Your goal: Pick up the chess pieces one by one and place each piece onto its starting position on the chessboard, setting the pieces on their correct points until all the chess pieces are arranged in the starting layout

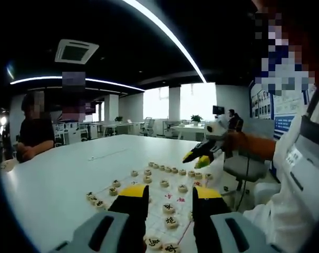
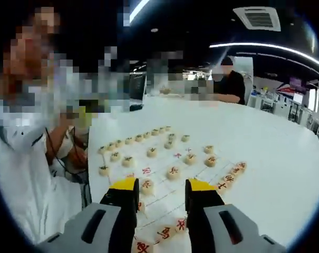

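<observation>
My left gripper (image 1: 170,193) stands open low over the near edge of the chessboard (image 1: 158,194), a white sheet with red lines. Round cream pieces (image 1: 168,207) lie on the board beyond the gap, none between the jaws. A row of pieces (image 1: 172,169) lines the far edge, and more (image 1: 93,199) sit at the left. The right gripper (image 1: 197,158), held in a hand, hovers over the board's far right. In the right gripper view my right gripper (image 2: 163,187) is open above the board (image 2: 196,171), empty. Black-marked pieces (image 2: 133,139) form a row at left; red-marked ones (image 2: 235,168) lie at right.
The board lies on a large white table (image 1: 69,168) with wide bare room to the left. A person in dark clothes (image 1: 35,132) sits at the far side. The person holding the grippers, in white (image 2: 22,158), stands close to the table edge. An office chair (image 1: 238,166) is nearby.
</observation>
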The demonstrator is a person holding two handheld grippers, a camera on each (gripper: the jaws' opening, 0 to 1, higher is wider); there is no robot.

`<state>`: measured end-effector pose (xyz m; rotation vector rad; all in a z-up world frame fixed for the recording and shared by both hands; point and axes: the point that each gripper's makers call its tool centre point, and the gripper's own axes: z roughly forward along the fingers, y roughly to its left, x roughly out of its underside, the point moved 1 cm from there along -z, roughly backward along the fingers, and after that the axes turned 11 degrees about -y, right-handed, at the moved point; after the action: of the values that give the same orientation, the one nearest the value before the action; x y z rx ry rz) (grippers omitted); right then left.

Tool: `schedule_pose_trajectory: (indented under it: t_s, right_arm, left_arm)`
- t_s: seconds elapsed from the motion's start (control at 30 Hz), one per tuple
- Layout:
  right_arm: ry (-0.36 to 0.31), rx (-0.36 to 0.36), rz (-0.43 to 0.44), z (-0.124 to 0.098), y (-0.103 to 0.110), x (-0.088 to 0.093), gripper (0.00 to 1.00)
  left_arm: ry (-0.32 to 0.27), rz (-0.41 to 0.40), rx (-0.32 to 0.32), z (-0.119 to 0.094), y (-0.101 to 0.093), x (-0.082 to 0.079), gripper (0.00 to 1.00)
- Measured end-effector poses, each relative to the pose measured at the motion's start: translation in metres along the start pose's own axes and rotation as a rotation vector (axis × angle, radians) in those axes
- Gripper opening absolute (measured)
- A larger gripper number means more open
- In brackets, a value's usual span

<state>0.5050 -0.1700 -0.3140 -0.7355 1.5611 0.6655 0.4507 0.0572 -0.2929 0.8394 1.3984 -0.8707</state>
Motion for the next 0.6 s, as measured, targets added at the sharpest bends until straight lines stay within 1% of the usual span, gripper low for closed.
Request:
schedule_pose_trajectory:
  t_s: [0.03, 0.07, 0.13, 0.23, 0.3, 0.33, 0.47, 0.53, 0.6]
  right_arm:
    - [-0.027, 0.027, 0.005, 0.000, -0.005, -0.008, 0.36]
    - [-0.040, 0.039, 0.004, -0.001, -0.008, -0.013, 0.35]
    - [-0.091, 0.081, -0.020, -0.002, -0.017, -0.029, 0.35]
    - [-0.143, 0.080, -0.018, -0.003, -0.019, -0.046, 0.34]
    - [-0.148, 0.082, -0.033, -0.001, -0.017, -0.051, 0.34]
    - [-0.144, 0.080, -0.057, 0.000, -0.014, -0.051, 0.34]
    - [-0.139, 0.075, -0.075, 0.006, -0.005, -0.046, 0.34]
    - [-0.147, 0.087, -0.057, 0.006, -0.003, -0.047, 0.32]
    - [-0.197, 0.087, -0.015, 0.005, 0.002, -0.052, 0.32]
  left_arm:
    - [0.000, -0.004, -0.006, -0.001, 0.001, 0.000, 0.35]
    - [-0.001, -0.004, -0.011, -0.002, 0.002, -0.001, 0.35]
    - [-0.001, -0.004, -0.020, -0.004, 0.004, -0.002, 0.35]
    - [-0.003, -0.010, -0.038, -0.007, 0.008, -0.002, 0.35]
    - [0.000, -0.009, -0.058, -0.011, 0.013, -0.003, 0.35]
    - [-0.005, -0.010, -0.071, -0.012, 0.016, -0.005, 0.35]
    - [-0.012, -0.011, -0.099, -0.015, 0.021, -0.008, 0.35]
    - [-0.010, -0.007, -0.117, -0.016, 0.024, -0.009, 0.35]
    - [-0.022, -0.011, -0.144, -0.017, 0.028, -0.012, 0.35]
